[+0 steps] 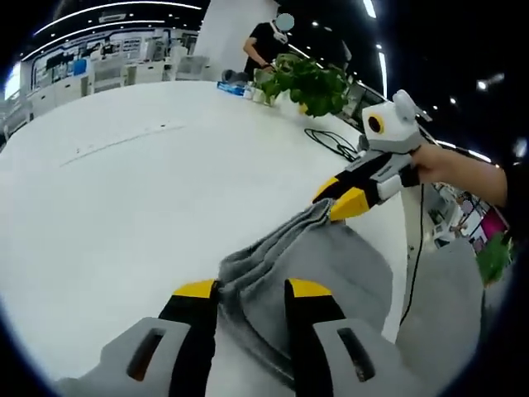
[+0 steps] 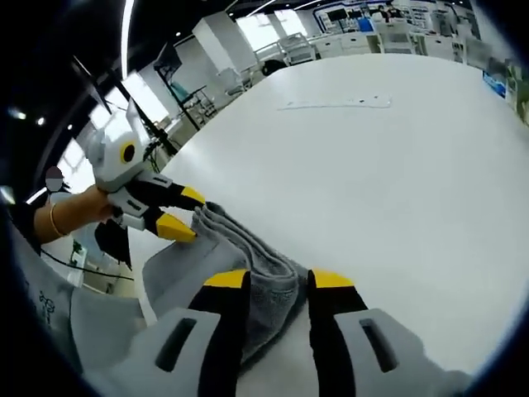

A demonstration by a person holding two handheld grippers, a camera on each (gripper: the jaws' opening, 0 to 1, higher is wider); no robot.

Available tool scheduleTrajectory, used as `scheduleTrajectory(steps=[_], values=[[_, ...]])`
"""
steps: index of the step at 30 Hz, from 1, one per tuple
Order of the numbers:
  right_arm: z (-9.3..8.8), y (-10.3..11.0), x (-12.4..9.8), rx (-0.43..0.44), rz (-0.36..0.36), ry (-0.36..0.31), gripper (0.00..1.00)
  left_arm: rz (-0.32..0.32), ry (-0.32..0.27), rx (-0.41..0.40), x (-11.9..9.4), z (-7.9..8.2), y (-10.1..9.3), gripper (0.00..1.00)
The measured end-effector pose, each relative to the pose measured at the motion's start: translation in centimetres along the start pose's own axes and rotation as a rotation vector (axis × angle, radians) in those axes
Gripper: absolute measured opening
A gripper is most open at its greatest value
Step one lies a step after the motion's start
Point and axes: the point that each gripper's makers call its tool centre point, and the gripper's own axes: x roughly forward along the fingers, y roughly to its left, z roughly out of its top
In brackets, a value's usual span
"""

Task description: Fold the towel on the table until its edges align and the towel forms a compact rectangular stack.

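A grey towel (image 1: pixel 331 265) lies bunched at the near edge of the white table (image 1: pixel 124 190), part of it hanging over the edge. In the left gripper view, my left gripper (image 1: pixel 250 288) is shut on a folded ridge of the towel, which sits between its yellow tips. My right gripper (image 1: pixel 337 198) reaches in from the right and pinches a far corner of the towel. In the right gripper view, my right gripper (image 2: pixel 278 279) holds a thick fold of the towel (image 2: pixel 248 248). My left gripper (image 2: pixel 183 212) comes in from the left, its tips at the towel's edge.
A leafy potted plant (image 1: pixel 306 83), a black cable (image 1: pixel 335 142) and a blue item (image 1: pixel 234 87) sit at the table's far side, where a person (image 1: pixel 264 41) stands. A thin strip (image 2: pixel 335 103) lies on the wide tabletop (image 2: pixel 397 165).
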Motion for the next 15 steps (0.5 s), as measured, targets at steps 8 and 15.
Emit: scheduleTrajectory(steps=[8, 15], values=[[-1.2, 0.2, -1.0, 0.008, -0.023, -0.012, 0.35, 0.062, -0.027, -0.020, -1.8, -0.9, 0.8, 0.33], [-2.1, 1.4, -2.0, -0.003, -0.012, -0.018, 0.37, 0.032, -0.032, 0.022, -3.0, -1.5, -1.0, 0.37]])
